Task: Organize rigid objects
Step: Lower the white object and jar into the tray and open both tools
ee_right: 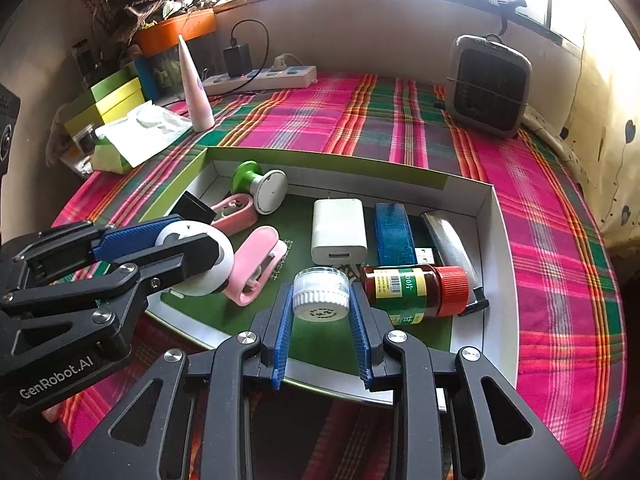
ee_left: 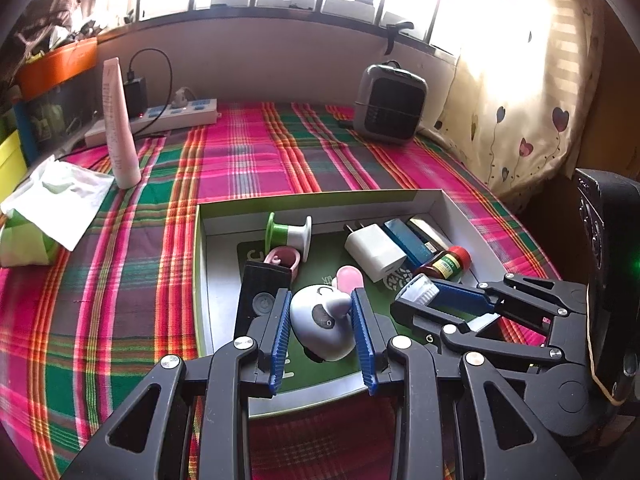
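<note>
Two hand-held grippers reached into one shallow cardboard box (ee_right: 490,216) that lay on a plaid cloth (ee_left: 280,152) of pink, green and red. The left hand-held gripper (ee_left: 322,312) had its blue pads (ee_left: 280,332) closed partway on a round white panda-faced gadget (ee_left: 324,320), which sat over the box's green floor near the front left corner. The right hand-held gripper (ee_right: 320,304) was drawn in tight on a small white-capped jar (ee_right: 320,292), cap toward the camera, just beside a brown bottle with a red cap (ee_right: 416,288) that lay on its side.

Elsewhere in the box lay a white USB charger (ee_right: 339,230), a blue rectangular case (ee_right: 394,234) to its right, and a silvery metal piece (ee_right: 448,236) along the right wall. A green and white spool (ee_right: 260,184) lay near the back wall, with a pink clip (ee_right: 256,264) in front of it and a black remote-like block (ee_left: 260,292) at the left.

Outside the box, well apart, a pale pink tube (ee_left: 118,128) stood upright near a pack of tissues (ee_left: 48,208), a white power strip (ee_left: 176,116) lay by the wall, and a small grey heater (ee_left: 390,106) stood at the far right.
</note>
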`<state>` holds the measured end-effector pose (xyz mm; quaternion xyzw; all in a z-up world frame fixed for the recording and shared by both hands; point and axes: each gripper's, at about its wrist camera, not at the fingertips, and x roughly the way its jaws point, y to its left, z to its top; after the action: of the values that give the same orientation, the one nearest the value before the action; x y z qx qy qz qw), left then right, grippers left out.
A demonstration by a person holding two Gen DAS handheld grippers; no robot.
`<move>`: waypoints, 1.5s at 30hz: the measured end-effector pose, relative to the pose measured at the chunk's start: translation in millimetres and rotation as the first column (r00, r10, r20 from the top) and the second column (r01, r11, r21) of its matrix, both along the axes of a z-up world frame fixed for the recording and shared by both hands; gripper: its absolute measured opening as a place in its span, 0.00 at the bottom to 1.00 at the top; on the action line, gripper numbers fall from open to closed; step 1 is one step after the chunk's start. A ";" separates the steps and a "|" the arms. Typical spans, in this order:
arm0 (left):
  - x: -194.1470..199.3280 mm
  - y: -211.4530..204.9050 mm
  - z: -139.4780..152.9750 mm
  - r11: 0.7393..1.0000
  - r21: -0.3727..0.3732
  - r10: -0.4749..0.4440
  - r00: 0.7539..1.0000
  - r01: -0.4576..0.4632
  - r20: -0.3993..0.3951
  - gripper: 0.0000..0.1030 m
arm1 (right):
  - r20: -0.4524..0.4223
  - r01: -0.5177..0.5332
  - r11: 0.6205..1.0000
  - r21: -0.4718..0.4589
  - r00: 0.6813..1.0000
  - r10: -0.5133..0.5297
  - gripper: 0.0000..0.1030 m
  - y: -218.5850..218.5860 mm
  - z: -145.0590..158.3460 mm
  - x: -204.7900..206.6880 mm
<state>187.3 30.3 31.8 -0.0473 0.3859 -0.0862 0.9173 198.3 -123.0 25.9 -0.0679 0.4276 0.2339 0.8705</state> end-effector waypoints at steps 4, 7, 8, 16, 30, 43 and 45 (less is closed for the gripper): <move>-0.8 -0.3 -0.2 1.000 0.007 -0.001 1.000 0.001 0.002 0.28 | 0.005 -0.003 1.000 -0.008 1.000 0.003 0.28 0.0 0.3 0.2; -0.9 0.0 -0.4 1.000 0.007 0.002 1.000 -0.002 0.001 0.28 | 0.006 -0.003 1.000 -0.009 1.000 0.003 0.28 -0.1 0.5 0.3; -0.9 0.2 -0.4 1.000 0.005 0.002 1.000 -0.002 0.002 0.28 | 0.005 -0.002 1.000 -0.007 1.000 0.002 0.28 -0.1 0.6 0.1; -7.2 1.1 -2.1 1.000 0.021 0.010 1.000 -0.010 0.001 0.28 | -0.001 0.000 1.000 0.004 1.000 0.000 0.28 -0.7 0.9 -2.0; -4.6 0.9 -12.3 0.999 0.050 0.024 0.999 -0.022 -0.044 0.28 | 0.000 0.002 1.000 -0.005 1.000 -0.002 0.28 -0.2 0.9 -1.8; -3.4 2.5 -14.9 0.999 0.035 0.028 0.998 -0.026 -0.058 0.28 | -0.002 0.004 1.000 -0.003 1.000 -0.004 0.28 0.1 0.5 -1.3; -3.8 2.5 -14.8 0.999 0.034 0.030 0.998 -0.028 -0.059 0.28 | -0.003 0.005 1.000 -0.004 1.000 -0.005 0.28 0.1 0.6 -1.2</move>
<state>183.6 32.8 17.0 -0.0403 0.4136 -0.0652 0.9072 197.0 -122.8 26.5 -0.0680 0.4294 0.2312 0.8704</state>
